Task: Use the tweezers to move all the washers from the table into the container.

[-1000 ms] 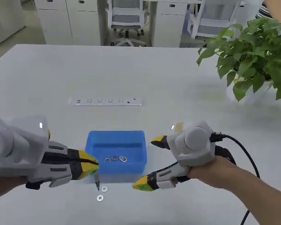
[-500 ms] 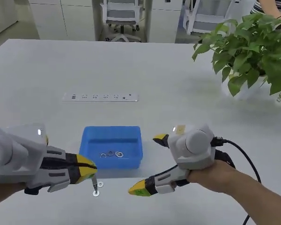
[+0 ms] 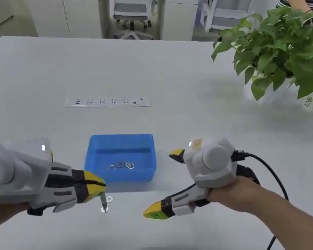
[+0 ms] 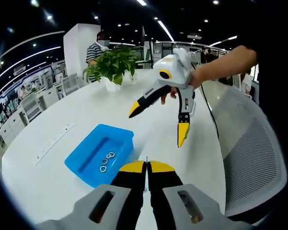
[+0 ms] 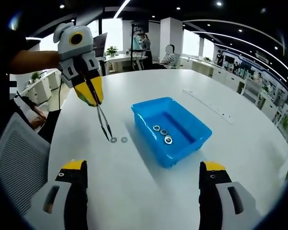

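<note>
Since a washer (image 3: 109,198) lies at the blue container's (image 3: 146,156) six o'clock, the left gripper (image 3: 100,186) clamps tweezers (image 5: 102,120) tips-down there (right gripper (image 3: 163,182) agape).

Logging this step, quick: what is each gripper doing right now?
Left gripper: shut on the tweezers, tips by a washer.
Right gripper: open, holding nothing.

A power strip (image 3: 107,101) lies flat; a potted plant (image 3: 279,47) stands well apart.
</note>
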`<state>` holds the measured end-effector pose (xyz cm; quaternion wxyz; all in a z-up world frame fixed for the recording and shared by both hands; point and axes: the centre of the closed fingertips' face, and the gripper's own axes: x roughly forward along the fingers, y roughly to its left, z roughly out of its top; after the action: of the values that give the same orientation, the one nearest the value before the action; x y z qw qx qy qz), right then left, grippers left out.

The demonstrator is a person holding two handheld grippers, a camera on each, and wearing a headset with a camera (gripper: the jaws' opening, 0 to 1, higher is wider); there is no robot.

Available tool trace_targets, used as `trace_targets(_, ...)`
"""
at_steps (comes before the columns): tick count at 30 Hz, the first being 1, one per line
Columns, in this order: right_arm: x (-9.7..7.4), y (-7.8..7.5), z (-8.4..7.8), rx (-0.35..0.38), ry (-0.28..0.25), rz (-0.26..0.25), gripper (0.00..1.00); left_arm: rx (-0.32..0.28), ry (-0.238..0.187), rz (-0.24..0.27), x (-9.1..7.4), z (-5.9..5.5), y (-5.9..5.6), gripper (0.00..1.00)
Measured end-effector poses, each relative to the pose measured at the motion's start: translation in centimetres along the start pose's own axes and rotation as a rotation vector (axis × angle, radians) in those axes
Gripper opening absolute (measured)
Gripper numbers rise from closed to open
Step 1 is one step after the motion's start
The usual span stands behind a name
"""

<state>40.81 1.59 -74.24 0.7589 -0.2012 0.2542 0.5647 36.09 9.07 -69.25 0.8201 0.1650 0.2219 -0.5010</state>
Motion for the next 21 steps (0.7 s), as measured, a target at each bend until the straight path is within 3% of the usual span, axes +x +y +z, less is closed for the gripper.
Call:
trace_targets(17,0.33,0.45,-0.39,0.006,0.004,0.013,0.96,0.006,0.003,0.005,0.35,-0.69,0.32,0.05)
trace_targets(21,0.46,0.89,0.16,-0.004,-0.026,0.030,0.92,0.017,0.007,-0.021,0.22,-0.78,0.04,0.05)
